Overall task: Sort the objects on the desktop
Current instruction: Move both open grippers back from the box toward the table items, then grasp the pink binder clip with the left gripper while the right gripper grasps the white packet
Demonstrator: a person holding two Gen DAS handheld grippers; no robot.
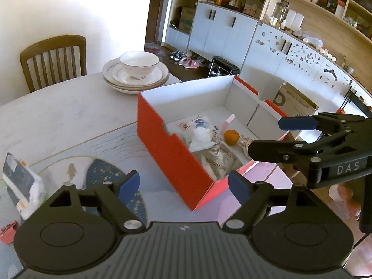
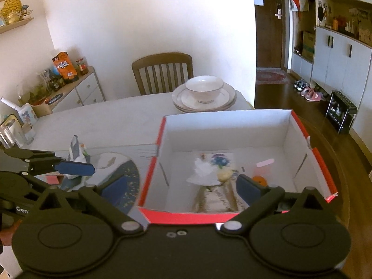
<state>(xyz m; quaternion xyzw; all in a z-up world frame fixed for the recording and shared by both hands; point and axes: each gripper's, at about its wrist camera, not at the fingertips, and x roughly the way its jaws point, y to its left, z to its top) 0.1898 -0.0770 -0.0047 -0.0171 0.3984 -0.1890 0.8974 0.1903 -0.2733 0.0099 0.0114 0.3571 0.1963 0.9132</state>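
A red cardboard box (image 1: 162, 148) with a white inside stands on the table. In it lie an orange (image 1: 231, 137), clear plastic packets (image 1: 202, 137) and a pink-topped item (image 1: 229, 119). My left gripper (image 1: 183, 186) hovers open and empty just before the box's near corner. My right gripper (image 1: 272, 137) reaches in from the right over the box's right side, open with nothing between its fingers. In the right wrist view the right gripper (image 2: 181, 187) is open over the box's near wall (image 2: 186, 217), with the orange (image 2: 259, 180) just past its right finger. The left gripper's blue pad (image 2: 74, 168) shows at the left.
A tissue pack (image 1: 23, 186) and a small red item (image 1: 9, 232) lie at the left on a patterned placemat (image 1: 104, 181). A white bowl on stacked plates (image 1: 137, 69) sits behind the box. A wooden chair (image 1: 53, 58) stands at the far side. Jars and cups (image 2: 14, 130) crowd the far left.
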